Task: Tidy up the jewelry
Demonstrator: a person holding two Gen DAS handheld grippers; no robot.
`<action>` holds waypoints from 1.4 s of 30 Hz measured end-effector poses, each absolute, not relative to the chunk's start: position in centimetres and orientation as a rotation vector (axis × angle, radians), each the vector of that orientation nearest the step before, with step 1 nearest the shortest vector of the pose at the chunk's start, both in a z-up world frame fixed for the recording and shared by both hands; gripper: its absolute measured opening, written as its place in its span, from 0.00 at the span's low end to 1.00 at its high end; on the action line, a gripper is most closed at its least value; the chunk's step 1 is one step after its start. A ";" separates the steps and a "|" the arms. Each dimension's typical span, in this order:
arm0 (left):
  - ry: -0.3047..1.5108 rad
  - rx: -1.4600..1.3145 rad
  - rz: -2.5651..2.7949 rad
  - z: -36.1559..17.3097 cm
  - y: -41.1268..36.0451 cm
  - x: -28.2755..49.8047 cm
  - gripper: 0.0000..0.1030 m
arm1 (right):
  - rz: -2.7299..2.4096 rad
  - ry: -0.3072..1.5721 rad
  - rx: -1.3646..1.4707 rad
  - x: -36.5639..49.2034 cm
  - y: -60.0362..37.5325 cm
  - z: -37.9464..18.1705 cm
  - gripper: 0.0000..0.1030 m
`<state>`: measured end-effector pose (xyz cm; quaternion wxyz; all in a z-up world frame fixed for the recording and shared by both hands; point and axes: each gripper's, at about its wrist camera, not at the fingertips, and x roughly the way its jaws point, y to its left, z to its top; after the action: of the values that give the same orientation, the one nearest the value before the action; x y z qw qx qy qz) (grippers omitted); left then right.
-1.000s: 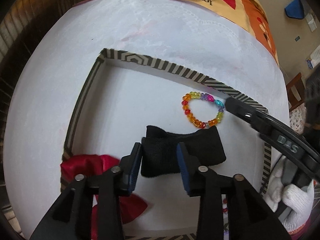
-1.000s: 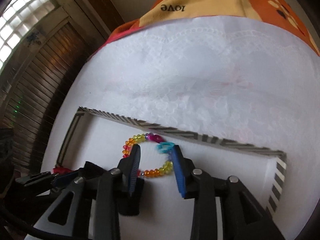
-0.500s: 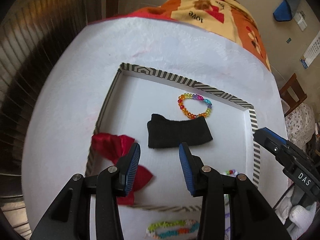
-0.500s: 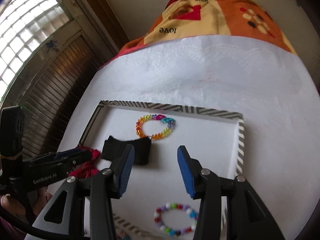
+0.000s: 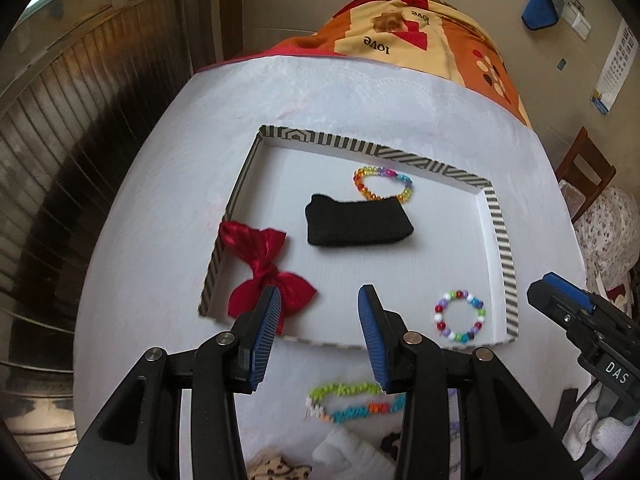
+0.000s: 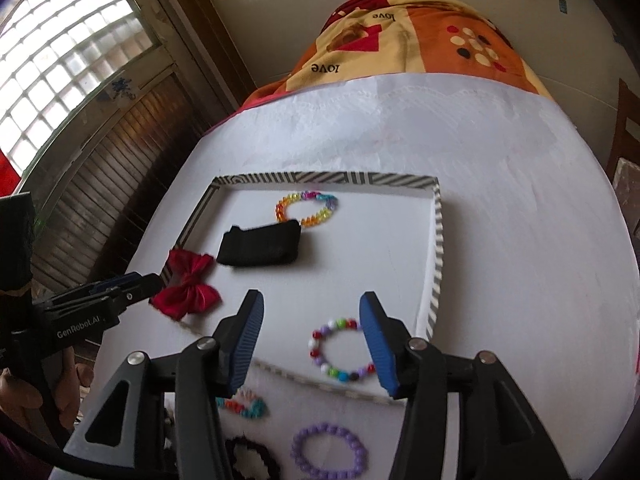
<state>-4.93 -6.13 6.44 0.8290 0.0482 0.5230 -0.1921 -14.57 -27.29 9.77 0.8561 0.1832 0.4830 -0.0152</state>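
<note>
A shallow white tray with a striped rim [image 5: 500, 216] [image 6: 438, 240] lies on the white table. In it rest a rainbow bead bracelet [image 5: 383, 184] [image 6: 307, 209], a black band [image 5: 358, 222] [image 6: 260, 245], a red bow [image 5: 266, 272] [image 6: 187, 290] and a multicolour bead bracelet [image 5: 460, 316] [image 6: 340, 350]. My left gripper [image 5: 318, 334] hangs open above the tray's near edge, nothing between its pads. My right gripper [image 6: 312, 344] is above the near right corner, jaws opening and empty. Outside the tray lie a green-and-blue bracelet [image 5: 352, 400] and a purple bracelet [image 6: 330, 454].
An orange patterned blanket [image 5: 424, 44] covers the far end of the table. A dark beaded bracelet [image 6: 252, 460] and small fabric pieces [image 5: 280, 470] lie at the near edge. A wooden shutter door [image 5: 60, 160] stands left, a chair [image 5: 584, 168] right.
Both grippers have pulled back and up from the tray; the black band and rainbow bracelet stay in it. The right jaws have widened. More of the tray and the near bracelets now show.
</note>
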 end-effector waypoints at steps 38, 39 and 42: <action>1.164 0.040 -0.345 6.1 -0.4 -12.7 0.21 | -0.041 1.088 0.336 -24.8 -24.2 9.3 0.60; 1.165 0.035 -0.337 6.0 0.1 -12.7 0.21 | -0.041 1.091 0.336 -24.9 -24.2 9.2 0.60; 1.174 0.019 -0.321 5.9 1.3 -12.6 0.21 | -0.039 1.111 0.337 -25.6 -23.9 8.5 0.60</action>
<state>-12.57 1.33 5.93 0.8205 0.0089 0.5512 -0.1510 -25.63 -23.92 8.48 0.8359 0.1590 0.5249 -0.0182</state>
